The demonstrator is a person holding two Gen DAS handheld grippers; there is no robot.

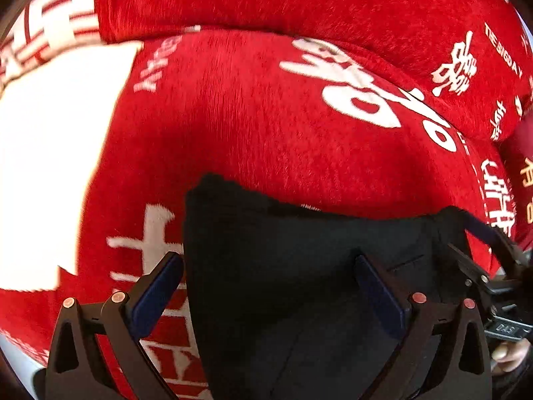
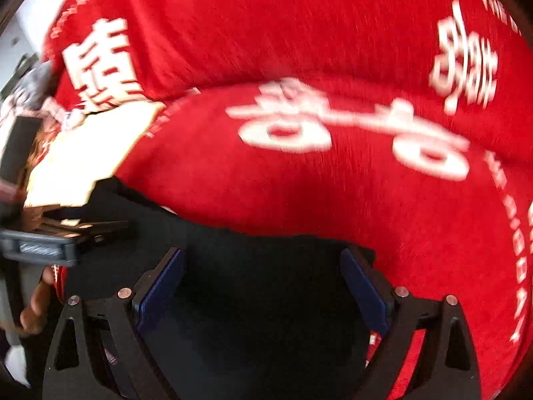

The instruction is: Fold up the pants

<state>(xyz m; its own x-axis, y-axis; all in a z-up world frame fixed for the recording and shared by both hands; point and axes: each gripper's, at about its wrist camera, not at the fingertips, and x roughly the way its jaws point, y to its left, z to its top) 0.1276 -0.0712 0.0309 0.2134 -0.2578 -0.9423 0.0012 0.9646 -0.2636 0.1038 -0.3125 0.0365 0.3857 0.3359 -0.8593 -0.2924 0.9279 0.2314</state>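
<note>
Black pants spread on red blanket, both grippers poised above

Red blanket (image 1: 266, 126) with white lettering beneath everything; black pants (image 1: 299, 283) lying flat on it at the near edge, already looking doubled over; left gripper (image 1: 269, 286) fingers well apart over the cloth, nothing pinched; right gripper (image 2: 261, 283) likewise spread wide, pressing on nothing. Seemingly between folds: next, probably pinching an edge at each side and carrying it across evenly

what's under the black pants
The black pants lie on a red blanket with white lettering. Whatever lies beneath the blanket, or directly under the pants, is covered.
</note>
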